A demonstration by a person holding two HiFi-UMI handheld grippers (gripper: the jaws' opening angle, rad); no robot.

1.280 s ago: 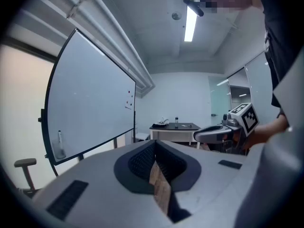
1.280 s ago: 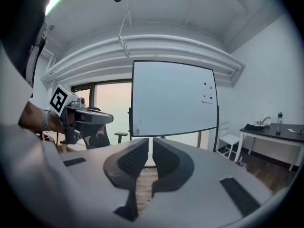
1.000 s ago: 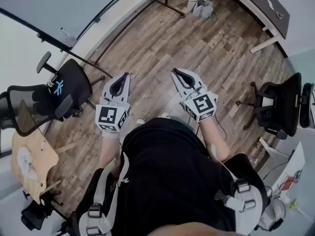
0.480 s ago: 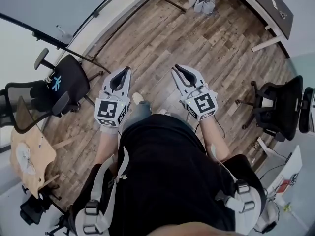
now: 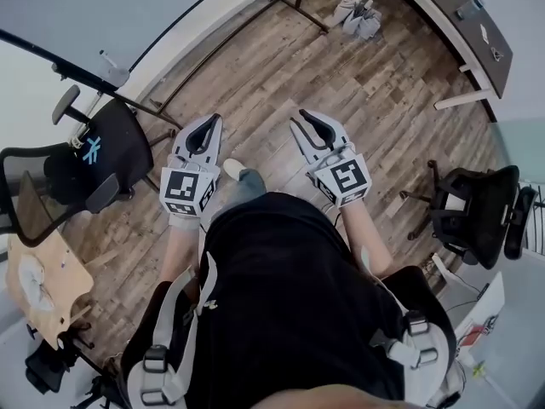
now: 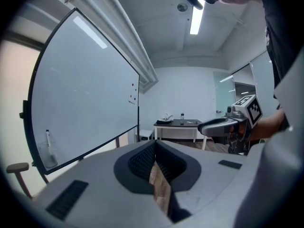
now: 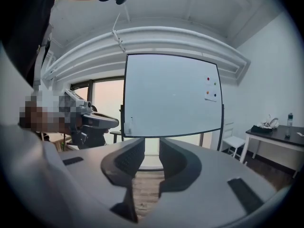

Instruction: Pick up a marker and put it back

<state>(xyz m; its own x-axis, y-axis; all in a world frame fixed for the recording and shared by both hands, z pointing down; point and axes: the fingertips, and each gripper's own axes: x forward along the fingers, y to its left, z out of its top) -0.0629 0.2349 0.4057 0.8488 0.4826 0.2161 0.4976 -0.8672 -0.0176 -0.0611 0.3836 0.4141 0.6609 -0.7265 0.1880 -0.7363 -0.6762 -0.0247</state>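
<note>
Jaws of the white-and-black left gripper [image 5: 209, 122], at eleven o'clock, sit closed on nothing. White-and-black right gripper [image 5: 298, 122], at one o'clock, is narrowly parted, empty.

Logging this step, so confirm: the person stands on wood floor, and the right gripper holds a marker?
Not right: the right gripper view shows the right gripper empty, its jaws apart. The person does stand on the wood floor.

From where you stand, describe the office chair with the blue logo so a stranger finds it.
Start at the whiteboard on the head view's upper left. Near its foot stands a black office chair. Unlike the mesh-backed chair beside it, it carries a blue logo.
</note>
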